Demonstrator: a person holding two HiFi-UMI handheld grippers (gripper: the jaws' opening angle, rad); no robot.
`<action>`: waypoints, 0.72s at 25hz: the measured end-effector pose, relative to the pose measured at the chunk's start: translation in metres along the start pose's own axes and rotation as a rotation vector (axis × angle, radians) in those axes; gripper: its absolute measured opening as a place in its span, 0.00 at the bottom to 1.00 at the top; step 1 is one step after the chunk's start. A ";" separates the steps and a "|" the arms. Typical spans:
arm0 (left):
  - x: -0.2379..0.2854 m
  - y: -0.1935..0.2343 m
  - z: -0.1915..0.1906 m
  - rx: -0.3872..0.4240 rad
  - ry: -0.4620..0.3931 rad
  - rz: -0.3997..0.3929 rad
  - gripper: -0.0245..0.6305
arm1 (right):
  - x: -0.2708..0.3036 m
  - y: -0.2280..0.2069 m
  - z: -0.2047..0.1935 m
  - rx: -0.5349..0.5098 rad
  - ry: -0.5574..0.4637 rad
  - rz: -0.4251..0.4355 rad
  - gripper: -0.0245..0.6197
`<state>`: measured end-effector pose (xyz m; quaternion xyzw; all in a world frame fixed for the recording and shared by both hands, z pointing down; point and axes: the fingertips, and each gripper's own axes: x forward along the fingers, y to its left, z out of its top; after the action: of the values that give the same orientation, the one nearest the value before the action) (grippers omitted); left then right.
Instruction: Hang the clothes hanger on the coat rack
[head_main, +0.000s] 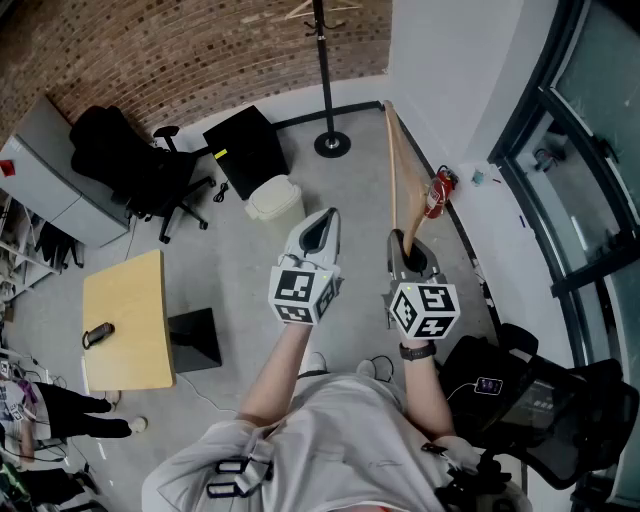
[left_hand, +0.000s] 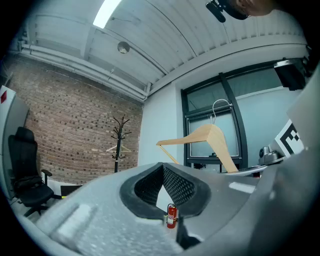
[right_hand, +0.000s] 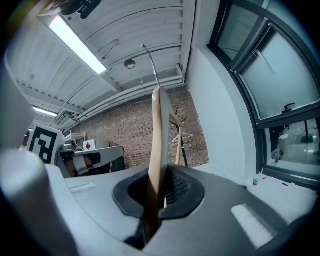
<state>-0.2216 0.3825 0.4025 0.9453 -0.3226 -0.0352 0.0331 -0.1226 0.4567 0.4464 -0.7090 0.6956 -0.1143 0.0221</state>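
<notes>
My right gripper (head_main: 405, 246) is shut on the lower end of a wooden clothes hanger (head_main: 396, 170), which sticks out ahead of it toward the wall. In the right gripper view the hanger (right_hand: 157, 145) stands edge-on between the pads (right_hand: 175, 186), its metal hook (right_hand: 150, 65) at the top. The left gripper (head_main: 321, 226) floats beside it on the left, shut with nothing in it. From the left gripper view the hanger (left_hand: 210, 137) shows side-on to the right. The black coat rack (head_main: 325, 70) stands far ahead by the brick wall, with another hanger (left_hand: 117, 148) on it.
A white bin (head_main: 273, 197), a black box (head_main: 245, 148) and a black office chair (head_main: 130, 160) lie ahead on the left. A wooden desk (head_main: 125, 320) is at the near left. A red fire extinguisher (head_main: 436, 193) sits by the right wall under the windows.
</notes>
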 end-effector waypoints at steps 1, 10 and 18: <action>0.000 0.005 -0.002 0.005 -0.001 0.001 0.04 | 0.003 0.003 -0.001 -0.007 0.000 -0.003 0.05; -0.028 0.058 -0.008 0.034 0.024 0.024 0.04 | 0.024 0.029 0.010 -0.093 -0.054 -0.110 0.05; -0.050 0.099 -0.002 0.097 0.024 0.019 0.04 | 0.031 0.046 0.037 -0.158 -0.131 -0.186 0.04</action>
<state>-0.3216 0.3349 0.4149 0.9431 -0.3323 -0.0079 -0.0086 -0.1605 0.4200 0.4057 -0.7759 0.6307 -0.0141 0.0009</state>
